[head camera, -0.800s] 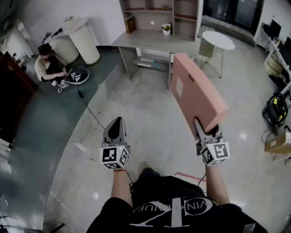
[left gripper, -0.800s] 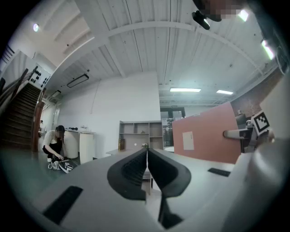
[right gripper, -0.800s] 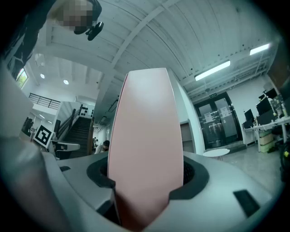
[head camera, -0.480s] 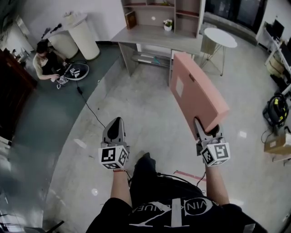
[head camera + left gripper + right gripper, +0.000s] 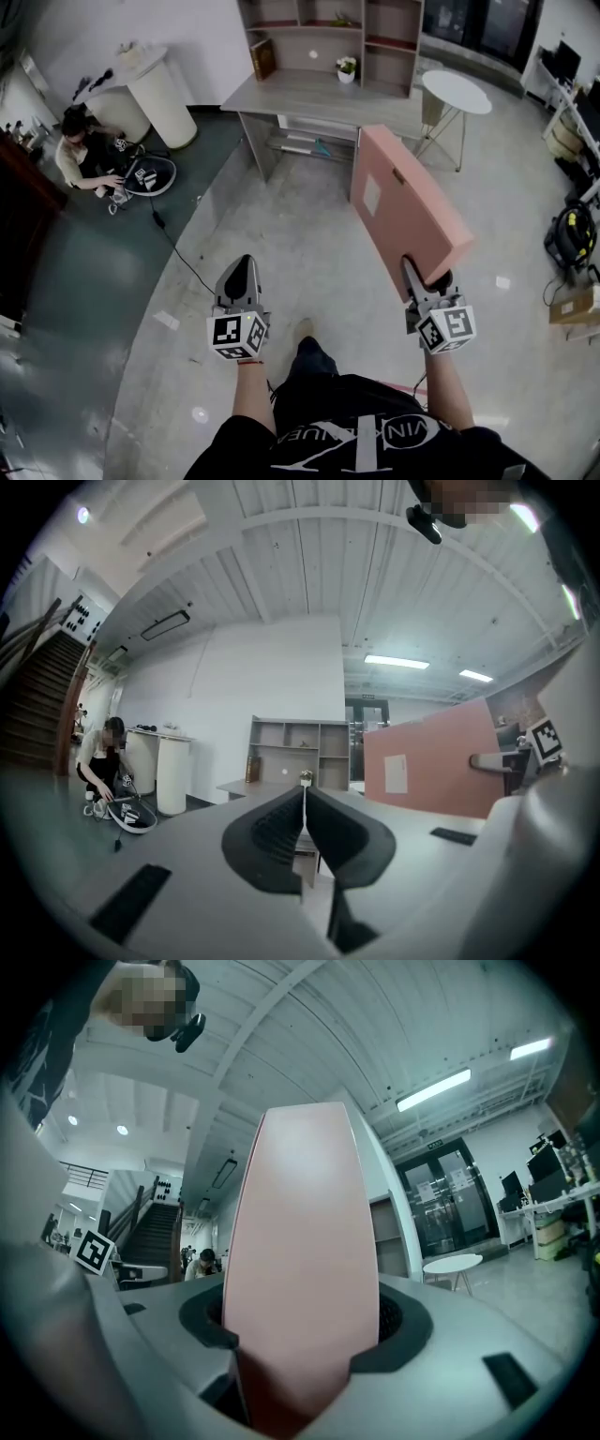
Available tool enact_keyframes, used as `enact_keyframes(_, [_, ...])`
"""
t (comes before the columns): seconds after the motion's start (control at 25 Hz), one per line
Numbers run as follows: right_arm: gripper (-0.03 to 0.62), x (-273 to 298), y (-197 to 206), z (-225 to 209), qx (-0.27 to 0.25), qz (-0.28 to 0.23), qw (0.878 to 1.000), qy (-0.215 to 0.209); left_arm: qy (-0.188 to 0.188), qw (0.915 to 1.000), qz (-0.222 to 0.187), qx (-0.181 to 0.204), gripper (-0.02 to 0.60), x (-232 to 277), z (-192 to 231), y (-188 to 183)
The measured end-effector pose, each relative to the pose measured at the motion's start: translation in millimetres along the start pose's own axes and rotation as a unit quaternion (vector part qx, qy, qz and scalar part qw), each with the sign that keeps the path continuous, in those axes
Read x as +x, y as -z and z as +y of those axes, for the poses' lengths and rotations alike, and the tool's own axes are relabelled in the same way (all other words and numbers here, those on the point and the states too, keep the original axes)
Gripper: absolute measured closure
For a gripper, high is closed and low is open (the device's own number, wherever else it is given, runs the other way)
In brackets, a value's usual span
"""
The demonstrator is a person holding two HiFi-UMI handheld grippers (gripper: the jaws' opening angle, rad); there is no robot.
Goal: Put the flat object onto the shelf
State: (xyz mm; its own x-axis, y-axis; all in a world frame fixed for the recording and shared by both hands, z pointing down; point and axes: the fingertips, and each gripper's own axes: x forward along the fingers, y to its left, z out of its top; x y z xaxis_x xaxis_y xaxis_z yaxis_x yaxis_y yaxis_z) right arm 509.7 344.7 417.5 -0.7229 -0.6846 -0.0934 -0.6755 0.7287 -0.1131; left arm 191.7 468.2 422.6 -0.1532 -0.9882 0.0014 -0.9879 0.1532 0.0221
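Observation:
A flat pink case (image 5: 405, 206) with a white label stands on edge above the floor, its near end clamped in my right gripper (image 5: 427, 279). In the right gripper view the pink case (image 5: 305, 1251) fills the gap between the jaws and both pads press on it. My left gripper (image 5: 240, 277) hangs lower left, shut with nothing in it; its pads (image 5: 286, 829) meet in the left gripper view. The wooden shelf unit (image 5: 328, 37) stands on a grey desk (image 5: 319, 94) ahead, several steps away, with a small potted plant (image 5: 346, 67) and a book (image 5: 263, 58) on it.
A person (image 5: 82, 155) crouches on the floor at the left beside a white cylindrical stand (image 5: 155, 94), with a cable (image 5: 178, 258) trailing across the floor. A round white table (image 5: 456, 92) stands right of the desk. Boxes and bags (image 5: 572, 239) sit at the far right.
The desk and shelf have drawn nearer and lower in the head view as the person walks forward. Both grippers keep their pose, the right still holding the pink case.

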Motion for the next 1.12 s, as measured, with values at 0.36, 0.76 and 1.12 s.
enact_keyframes(0.36, [0.295,142,9,17,0.011,0.004,0.999,0.031,0.037,0.9993,0.006,0.003,0.572,127,104,-16])
enact_keyframes(0.76, [0.295,245,25,39,0.012,0.025,0.998,0.048,0.052,0.9982,0.019,-0.025,0.572,203,189,-2])
enact_keyframes(1.12, [0.295,254,37,28,0.026,0.027,0.998,0.046,0.050,0.9978,0.025,-0.034,0.572,216,191,12])
